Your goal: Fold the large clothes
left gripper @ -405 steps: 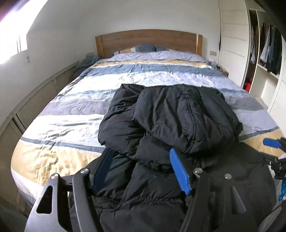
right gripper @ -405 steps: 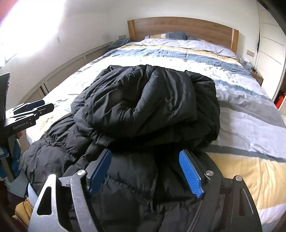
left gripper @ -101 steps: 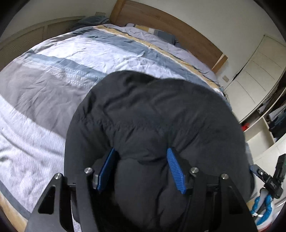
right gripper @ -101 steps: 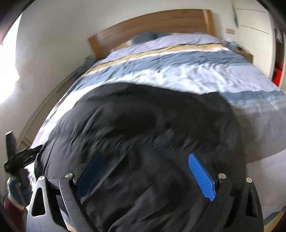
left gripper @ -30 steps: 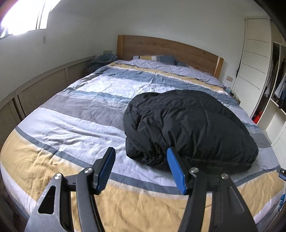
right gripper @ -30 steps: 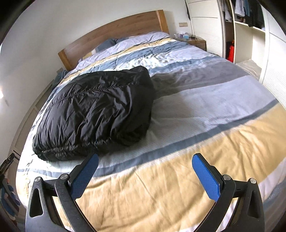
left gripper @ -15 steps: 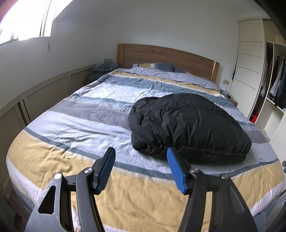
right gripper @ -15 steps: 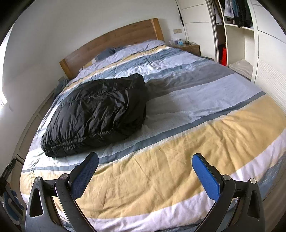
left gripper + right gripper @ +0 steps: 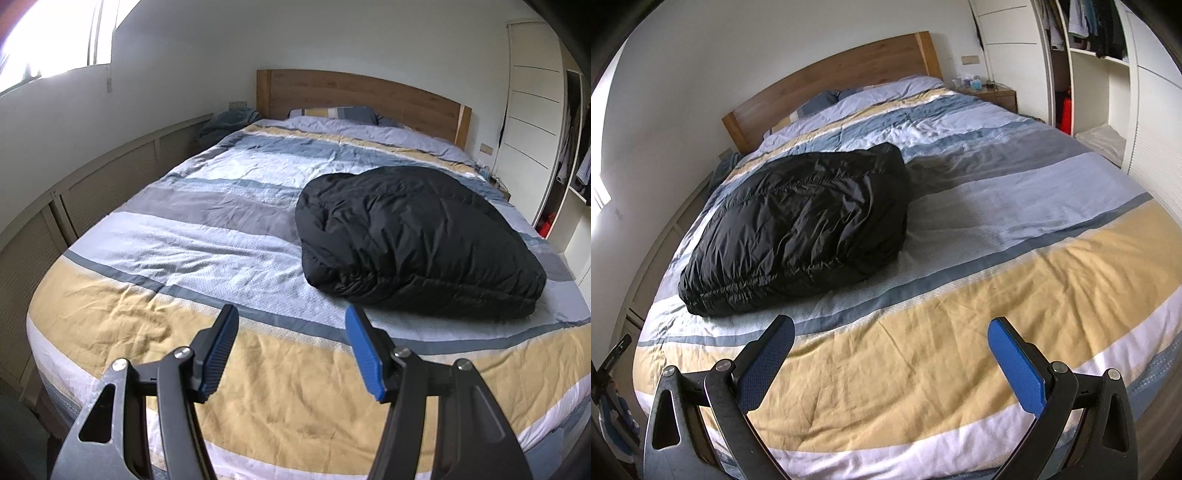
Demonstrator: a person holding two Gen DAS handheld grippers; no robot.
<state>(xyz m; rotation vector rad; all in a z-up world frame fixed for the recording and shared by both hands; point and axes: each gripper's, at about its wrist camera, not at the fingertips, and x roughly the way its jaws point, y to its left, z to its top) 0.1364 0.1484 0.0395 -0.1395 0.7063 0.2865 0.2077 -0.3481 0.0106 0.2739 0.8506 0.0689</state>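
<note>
One black puffer jacket (image 9: 413,236) lies folded into a bundle on the striped bed (image 9: 177,229), out past both my grippers and touching neither. One open wardrobe (image 9: 1086,55) holds hanging clothes. My left gripper (image 9: 291,349) is partly spread, my right gripper (image 9: 890,360) wider — both empty, above the yellow stripe near the foot.

I'm working in a home bedroom: a wide bed (image 9: 221,236) with a striped cover and wooden headboard (image 9: 362,96), pillows (image 9: 332,112), a nightstand (image 9: 995,96), and what looks like an open wardrobe (image 9: 1086,33) of hanging clothes.
</note>
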